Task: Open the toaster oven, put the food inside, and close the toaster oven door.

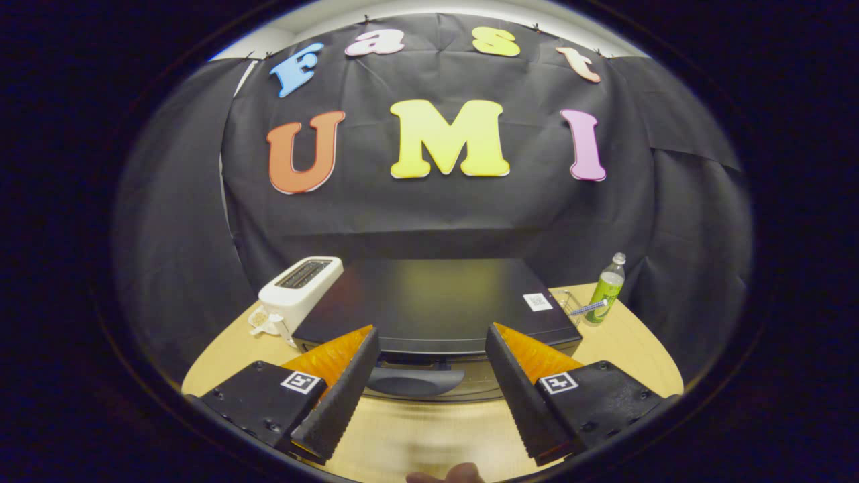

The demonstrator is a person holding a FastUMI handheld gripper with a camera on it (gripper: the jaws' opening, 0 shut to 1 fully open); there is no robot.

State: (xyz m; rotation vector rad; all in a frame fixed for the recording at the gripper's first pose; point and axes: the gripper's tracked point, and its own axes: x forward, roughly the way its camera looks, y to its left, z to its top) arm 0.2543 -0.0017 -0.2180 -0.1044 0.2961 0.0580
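Gripper (433, 349) jaws spread wide above the toaster oven's (436, 295) door handle (413, 381).

One black, flat-topped toaster oven (436, 302) stands on the one pale wooden surface (624, 349), and it carries one curved dark door handle (413, 381) on its front and one small white square sticker (537, 302) on its top. One white two-slot pop-up toaster (300, 288) sits just beside it. One green plastic bottle with a pale cap (607, 290) stands on the other side — with one thin striped stick (589, 308) leaning across its base. One gripper (429, 349) reaches in, two fingers (339, 396) spread apart, each finger mount bearing one square black-and-white marker (300, 382) — two markers in all.
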